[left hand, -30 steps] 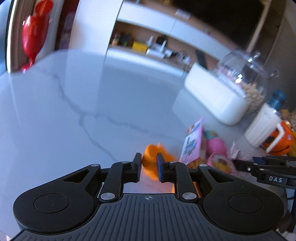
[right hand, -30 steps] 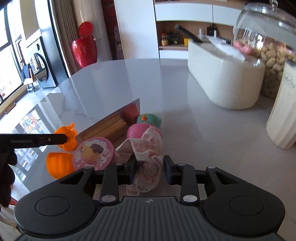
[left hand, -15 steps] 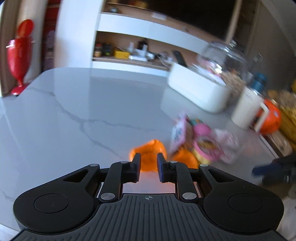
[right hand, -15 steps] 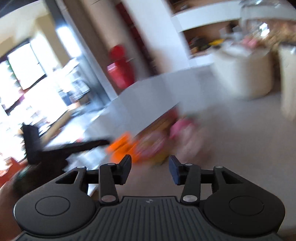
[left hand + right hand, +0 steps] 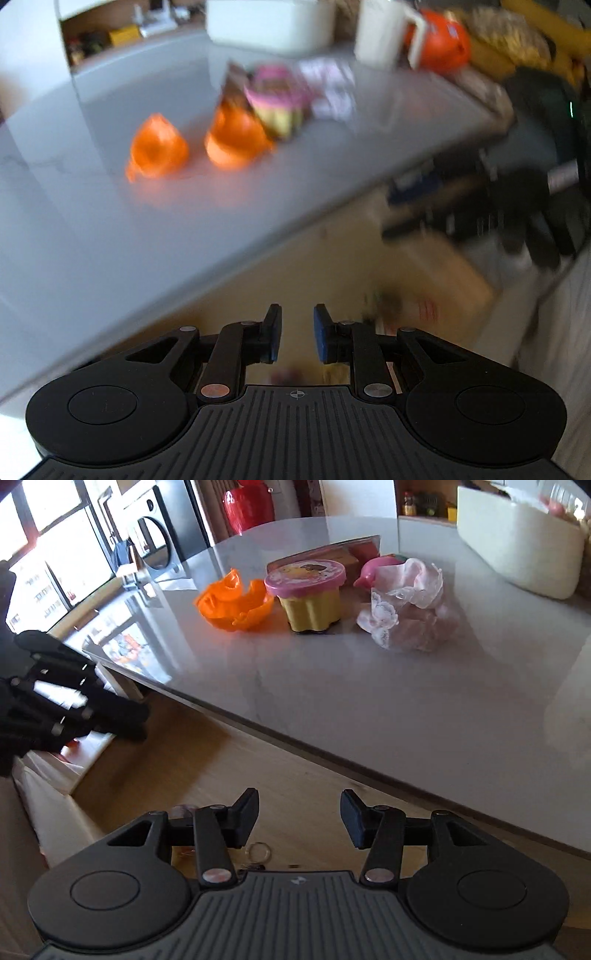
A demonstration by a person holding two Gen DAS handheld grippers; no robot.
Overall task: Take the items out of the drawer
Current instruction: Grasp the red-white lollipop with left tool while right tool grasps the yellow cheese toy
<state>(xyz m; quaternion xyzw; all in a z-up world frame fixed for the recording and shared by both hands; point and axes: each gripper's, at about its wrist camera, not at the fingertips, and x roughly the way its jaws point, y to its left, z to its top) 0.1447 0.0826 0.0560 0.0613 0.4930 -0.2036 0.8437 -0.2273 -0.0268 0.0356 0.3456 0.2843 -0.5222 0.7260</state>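
The open wooden drawer (image 5: 207,775) sits under the marble table's edge (image 5: 332,738). A key ring (image 5: 258,851) and small bits lie on its floor, just ahead of my right gripper (image 5: 298,819), which is open and empty. My left gripper (image 5: 295,334) hangs over the drawer (image 5: 295,266) with a narrow gap between its blue pads and nothing in it. The left wrist view is blurred; some drawer contents (image 5: 399,306) show as a smear. In the right wrist view the left gripper (image 5: 74,701) shows as a black shape over the drawer's left end.
On the table lie an orange pumpkin-shaped shell (image 5: 234,603), a yellow cup with a pink lid (image 5: 308,598), a pink toy (image 5: 373,570), a pink cloth (image 5: 406,616) and a flat box (image 5: 332,552). A white container (image 5: 517,550) stands at the back right.
The right gripper has let go of the pink cloth and opened. Both grippers have pulled back off the tabletop and dropped to the drawer below its edge.
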